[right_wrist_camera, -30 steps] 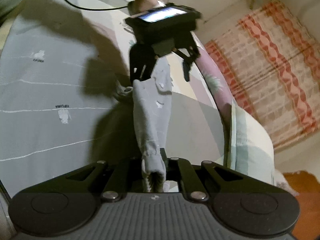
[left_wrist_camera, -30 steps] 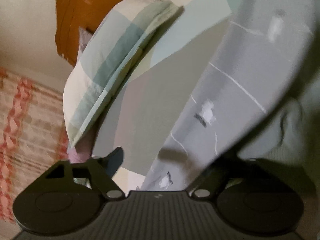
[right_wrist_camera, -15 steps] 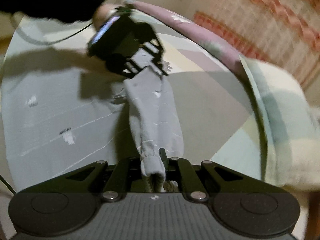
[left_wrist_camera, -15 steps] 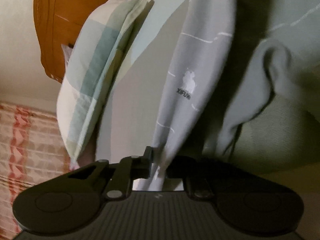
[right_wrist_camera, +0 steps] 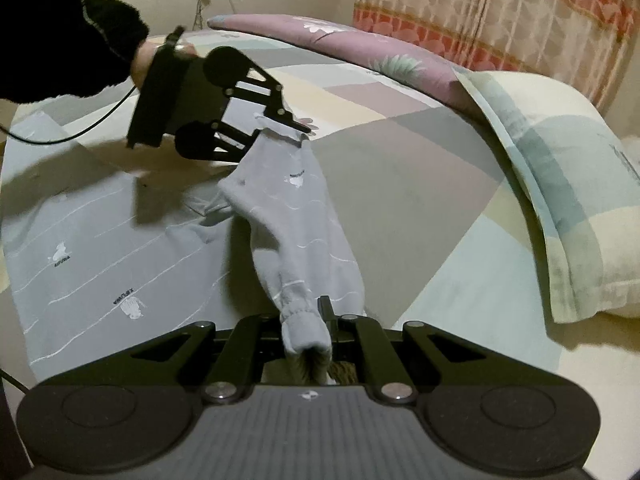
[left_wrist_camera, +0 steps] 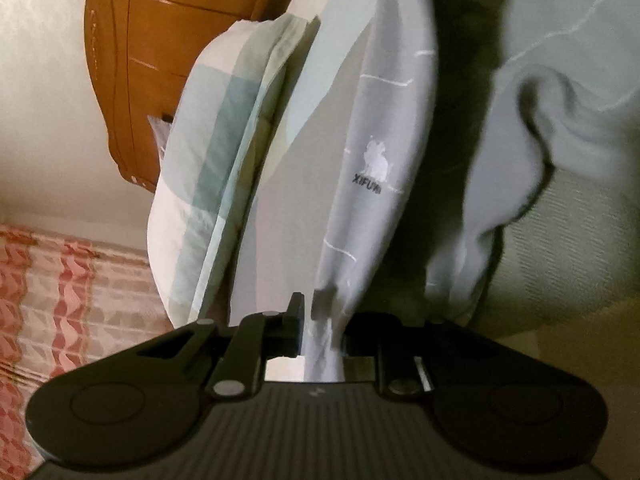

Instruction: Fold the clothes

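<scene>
A light grey sweatshirt [right_wrist_camera: 104, 256] with white lines and small animal prints lies spread on the bed at the left of the right wrist view. Its sleeve [right_wrist_camera: 296, 224] is lifted and stretched between both grippers. My right gripper [right_wrist_camera: 306, 340] is shut on the sleeve's ribbed cuff [right_wrist_camera: 306, 334]. My left gripper [right_wrist_camera: 286, 130] is shut on the sleeve near the shoulder. In the left wrist view the left gripper [left_wrist_camera: 322, 330] pinches the grey fabric [left_wrist_camera: 376, 168], which runs away from it.
The bed has a pastel patchwork sheet [right_wrist_camera: 400, 168]. A checked pillow [right_wrist_camera: 560, 184] lies at the right, with a mauve pillow [right_wrist_camera: 340, 44] behind. A wooden headboard [left_wrist_camera: 168, 40] and a red patterned curtain [right_wrist_camera: 520, 12] border the bed.
My left gripper closed on the sleeve near the shoulder. Both grippers then swung, carrying the stretched sleeve across the bed while the right kept its hold on the cuff.
</scene>
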`<move>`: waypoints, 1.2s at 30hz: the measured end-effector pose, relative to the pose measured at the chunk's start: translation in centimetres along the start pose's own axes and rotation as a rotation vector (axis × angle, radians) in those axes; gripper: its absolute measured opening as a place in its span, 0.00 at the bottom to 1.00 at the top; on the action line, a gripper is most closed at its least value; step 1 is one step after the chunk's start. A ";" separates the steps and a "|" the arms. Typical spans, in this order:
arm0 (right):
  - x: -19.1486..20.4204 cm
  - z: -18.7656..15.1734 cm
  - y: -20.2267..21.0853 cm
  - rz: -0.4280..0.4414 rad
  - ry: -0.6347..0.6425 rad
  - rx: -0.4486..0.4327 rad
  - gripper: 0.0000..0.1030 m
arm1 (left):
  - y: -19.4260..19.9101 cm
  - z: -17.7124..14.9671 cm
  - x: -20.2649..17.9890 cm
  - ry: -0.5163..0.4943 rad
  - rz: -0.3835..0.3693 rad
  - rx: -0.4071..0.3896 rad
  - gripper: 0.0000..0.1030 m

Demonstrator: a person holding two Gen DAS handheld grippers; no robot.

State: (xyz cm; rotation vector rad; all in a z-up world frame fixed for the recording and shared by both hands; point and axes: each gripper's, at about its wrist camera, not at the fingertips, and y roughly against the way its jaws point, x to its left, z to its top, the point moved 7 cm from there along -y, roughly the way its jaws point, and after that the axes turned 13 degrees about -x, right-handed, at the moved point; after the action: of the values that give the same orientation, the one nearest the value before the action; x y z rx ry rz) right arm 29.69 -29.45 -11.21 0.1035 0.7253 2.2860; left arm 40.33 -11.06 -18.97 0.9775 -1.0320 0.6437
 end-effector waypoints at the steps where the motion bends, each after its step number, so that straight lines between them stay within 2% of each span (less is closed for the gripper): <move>1: 0.0 0.0 -0.1 0.000 -0.001 0.001 0.09 | -0.1 -0.1 -0.3 -0.011 -0.015 -0.003 0.19; 6: 0.0 -0.1 -0.1 0.004 -0.003 0.012 0.09 | -0.5 -0.2 -1.0 -0.027 -0.057 -0.006 0.11; 14: -0.8 -0.3 -0.3 0.013 -0.053 0.022 0.09 | 0.3 0.2 1.0 -0.004 -0.039 0.000 0.03; 21: -2.2 -0.4 -0.1 0.012 -0.137 0.011 0.09 | 1.4 1.0 2.4 -0.019 -0.042 -0.002 0.00; 29: -3.9 -0.4 0.6 0.000 -0.199 0.007 0.10 | 5.0 3.0 4.1 0.052 -0.117 0.007 0.00; 36: -4.7 -0.5 1.5 -0.024 -0.213 0.004 0.10 | 9.9 6.4 4.9 0.090 -0.201 -0.029 0.00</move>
State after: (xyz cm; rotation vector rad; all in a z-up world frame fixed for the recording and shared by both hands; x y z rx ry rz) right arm 32.04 -33.66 -10.23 0.3327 0.6173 2.2091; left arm 31.53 -12.41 -9.80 1.0030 -0.8490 0.5008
